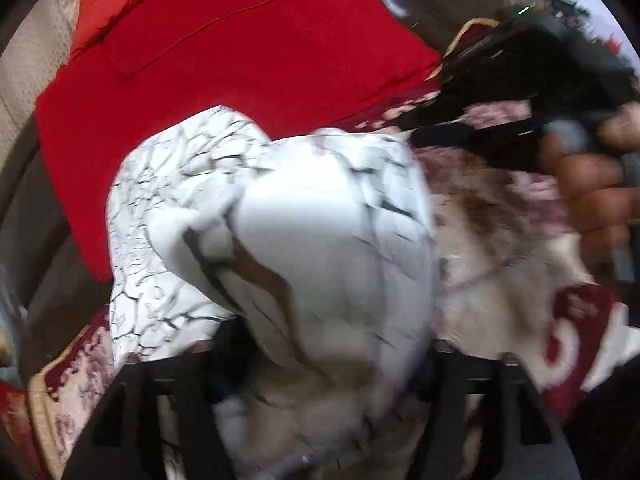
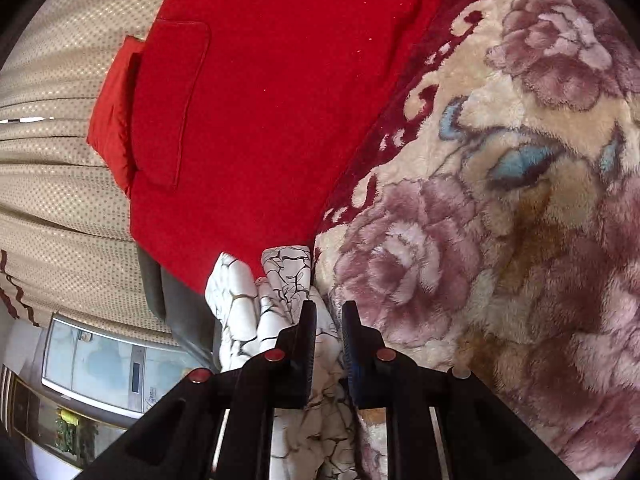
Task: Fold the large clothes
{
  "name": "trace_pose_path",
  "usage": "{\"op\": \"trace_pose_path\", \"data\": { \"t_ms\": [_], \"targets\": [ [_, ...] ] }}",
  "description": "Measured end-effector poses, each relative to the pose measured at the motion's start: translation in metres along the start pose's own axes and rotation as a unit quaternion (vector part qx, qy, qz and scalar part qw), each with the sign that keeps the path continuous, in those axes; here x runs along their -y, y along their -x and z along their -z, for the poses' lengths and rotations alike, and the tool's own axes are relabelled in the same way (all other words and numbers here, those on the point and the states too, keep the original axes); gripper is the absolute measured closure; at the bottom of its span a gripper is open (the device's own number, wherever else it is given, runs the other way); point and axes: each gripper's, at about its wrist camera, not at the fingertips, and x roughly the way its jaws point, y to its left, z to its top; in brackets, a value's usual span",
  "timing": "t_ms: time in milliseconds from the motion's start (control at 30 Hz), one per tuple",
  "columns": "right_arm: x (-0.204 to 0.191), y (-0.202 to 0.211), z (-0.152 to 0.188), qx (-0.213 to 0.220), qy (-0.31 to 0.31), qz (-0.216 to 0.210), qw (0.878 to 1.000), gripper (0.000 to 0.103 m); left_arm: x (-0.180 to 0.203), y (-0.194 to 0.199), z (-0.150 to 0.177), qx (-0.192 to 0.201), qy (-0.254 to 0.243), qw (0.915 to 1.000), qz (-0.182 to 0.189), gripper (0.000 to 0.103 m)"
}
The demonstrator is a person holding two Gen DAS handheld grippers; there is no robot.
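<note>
A bed spread with one plush floral blanket [image 2: 500, 208] carries everything here, and across its far side lies one flat red cloth [image 2: 280, 100] with a stitched pocket, a beige curtain [image 2: 52, 184] hanging beyond it. The single task garment, a white cloth with dark crackle print [image 1: 256, 216], sits bunched between the two grippers, its bulk heaped up directly ahead of the left gripper [image 1: 320, 392] and trailing down between that gripper's fingers; the left view is motion-blurred, so whether those jaws are clamped on the fabric or merely draped by it I cannot tell. In the right wrist view a narrow rope of the same garment [image 2: 280, 304] runs lengthwise along the right gripper [image 2: 329, 316], passing between its two fingers, which stand close together with cloth in the slim gap, so it looks clenched on the fabric. The right gripper, held in a bare hand [image 1: 592, 192], shows at the upper right of the left view, a little beyond the heap. Judging by this, the garment's long axis runs from one gripper to the other, and drawing them apart would stretch it flat for the fold
</note>
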Motion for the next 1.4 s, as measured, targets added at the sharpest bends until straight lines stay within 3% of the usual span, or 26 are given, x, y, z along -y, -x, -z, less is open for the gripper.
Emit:
{"op": "trace_pose_path", "data": {
  "t_ms": [133,233,333,400,433,467,500,533,600,633,767,900,1000,1100,1167,1200,1267,1300,1333,1400],
  "targets": [
    [-0.015,0.001,0.006,-0.003,0.039,0.007,0.999,0.087,-0.009,0.055,0.011,0.059,0.005,0.9977,0.032,0.027],
    [-0.029,0.008,0.015,0.010,0.082,0.029,0.996,0.087,-0.031,0.099,0.022,0.117,0.037,0.9913,0.047,0.023],
    [-0.052,0.013,0.030,0.030,0.132,0.019,0.991,0.086,-0.072,0.112,0.025,0.145,0.107,0.9835,0.019,0.011],
    [-0.071,0.019,0.041,0.040,0.170,0.007,0.985,0.083,-0.115,0.096,0.035,0.125,0.183,0.9751,-0.013,0.011],
    [-0.080,0.020,0.048,0.044,0.188,0.007,0.981,0.068,-0.131,0.088,0.043,0.113,0.218,0.9693,-0.019,0.011],
    [-0.087,0.020,0.054,0.046,0.197,0.007,0.979,0.051,-0.152,0.075,0.054,0.108,0.270,0.9567,-0.012,0.011],
    [-0.091,0.019,0.059,0.051,0.199,0.006,0.979,0.010,-0.161,0.070,0.065,0.109,0.302,0.9470,-0.003,0.011],
    [-0.094,0.018,0.063,0.063,0.200,0.007,0.978,0.003,-0.170,0.063,0.073,0.109,0.333,0.9365,0.007,0.011],
    [-0.097,0.012,0.064,0.064,0.201,0.013,0.978,0.003,-0.182,0.047,0.087,0.107,0.371,0.9222,0.020,0.011],
    [-0.095,0.007,0.062,0.057,0.192,0.009,0.980,0.003,-0.184,0.037,0.090,0.103,0.377,0.9202,0.017,0.011],
    [-0.090,-0.021,0.063,0.018,0.156,-0.005,0.988,0.003,-0.185,0.002,0.102,0.068,0.369,0.9269,0.007,0.011],
    [-0.122,-0.036,0.090,-0.005,0.234,0.005,0.972,0.003,-0.177,-0.007,0.097,0.075,0.348,0.9343,0.003,0.011],
    [-0.141,-0.048,0.113,-0.008,0.289,0.037,0.957,0.003,-0.176,-0.002,0.097,0.082,0.337,0.9378,-0.004,0.011],
    [-0.143,-0.064,0.129,-0.013,0.324,0.073,0.943,0.003,-0.181,0.008,0.103,0.081,0.349,0.9337,-0.004,0.011],
    [-0.134,-0.081,0.132,-0.051,0.330,0.103,0.937,0.009,-0.186,0.012,0.107,0.083,0.360,0.9293,-0.002,0.011],
    [-0.127,-0.090,0.132,-0.069,0.327,0.115,0.936,0.026,-0.188,0.013,0.108,0.085,0.364,0.9275,-0.002,0.011],
    [-0.115,-0.097,0.127,-0.089,0.299,0.126,0.942,0.043,-0.191,0.020,0.111,0.092,0.369,0.9248,-0.007,0.011],
    [-0.110,-0.096,0.123,-0.099,0.275,0.114,0.950,0.050,-0.194,0.023,0.113,0.098,0.373,0.9226,-0.008,0.011],
    [-0.104,-0.093,0.117,-0.114,0.236,0.081,0.962,0.054,-0.195,0.025,0.114,0.104,0.377,0.9203,-0.008,0.011],
    [-0.099,-0.086,0.110,-0.135,0.177,0.003,0.975,0.059,-0.201,0.032,0.117,0.120,0.389,0.9134,-0.010,0.011]
  ]
}}
